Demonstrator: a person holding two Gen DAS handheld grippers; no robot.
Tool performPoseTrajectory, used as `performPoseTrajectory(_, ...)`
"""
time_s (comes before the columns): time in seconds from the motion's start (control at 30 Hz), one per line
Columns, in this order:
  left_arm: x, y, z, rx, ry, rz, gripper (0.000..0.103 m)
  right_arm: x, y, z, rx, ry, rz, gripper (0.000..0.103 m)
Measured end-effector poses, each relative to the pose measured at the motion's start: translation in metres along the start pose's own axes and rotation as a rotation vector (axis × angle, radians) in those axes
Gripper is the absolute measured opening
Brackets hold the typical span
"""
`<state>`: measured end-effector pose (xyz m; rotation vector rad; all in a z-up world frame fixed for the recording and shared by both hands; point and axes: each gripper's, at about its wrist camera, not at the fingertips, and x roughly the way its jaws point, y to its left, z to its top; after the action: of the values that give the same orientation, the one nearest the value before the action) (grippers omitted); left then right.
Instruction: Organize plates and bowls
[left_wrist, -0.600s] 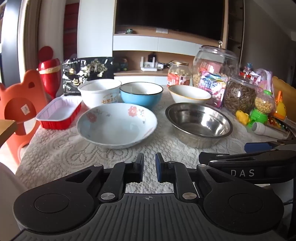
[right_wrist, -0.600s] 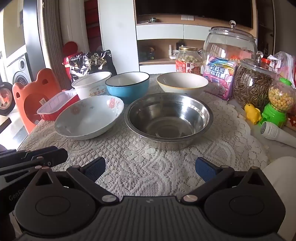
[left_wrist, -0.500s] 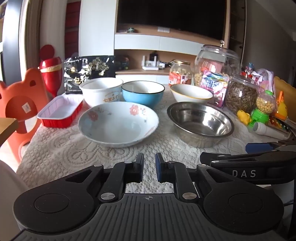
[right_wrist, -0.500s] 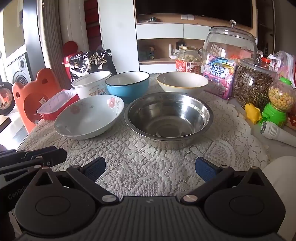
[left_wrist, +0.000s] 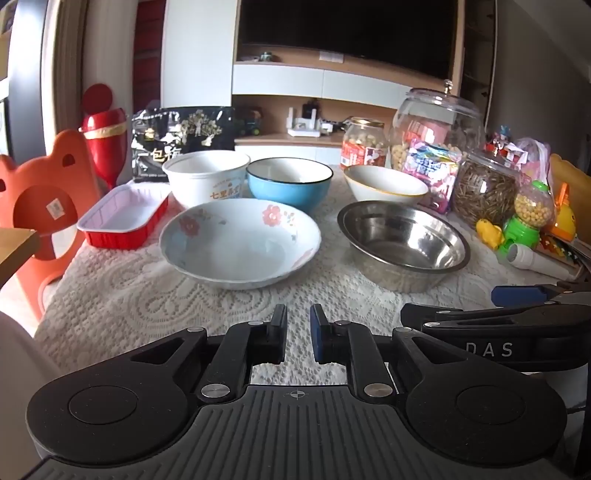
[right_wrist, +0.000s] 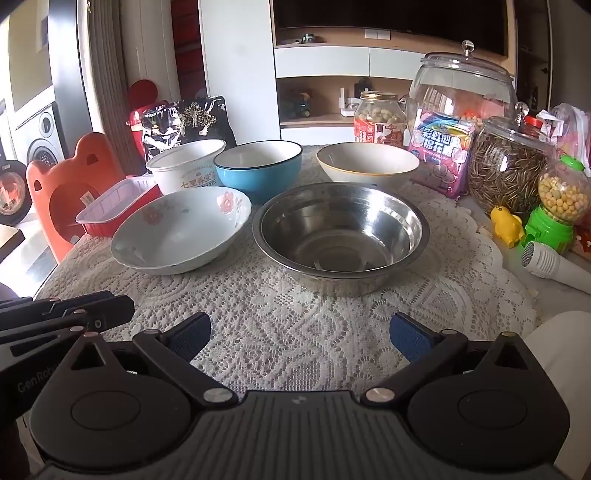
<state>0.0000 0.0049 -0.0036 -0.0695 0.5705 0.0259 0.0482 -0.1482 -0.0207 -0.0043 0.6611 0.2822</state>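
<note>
Left tool (left_wrist: 297, 325) nearly closed and empty; right tool (right_wrist: 300, 334) spread wide, empty.

floral bowl (right_wrist: 181, 236) left of steel bowl (right_wrist: 341, 236), three bowls (right_wrist: 258, 168) behind

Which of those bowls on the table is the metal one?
The stainless steel bowl, front right on the lace cloth, shiny and grey. The others are the floral bowl, blue bowl, white tub and cream bowl.

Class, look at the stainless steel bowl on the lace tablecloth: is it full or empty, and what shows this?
Empty. The stainless steel bowl stands upright, and its bare, shiny bottom shows in both views, with nothing inside.
</note>
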Motion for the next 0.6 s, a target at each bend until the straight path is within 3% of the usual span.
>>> performPoseTrajectory(0.6,-0.0013,0.0013,-0.0006,-0.007,0.011,0.007,0.016,-0.0012,0.0006,0.0007,0.006,0.001,0.002,0.103)
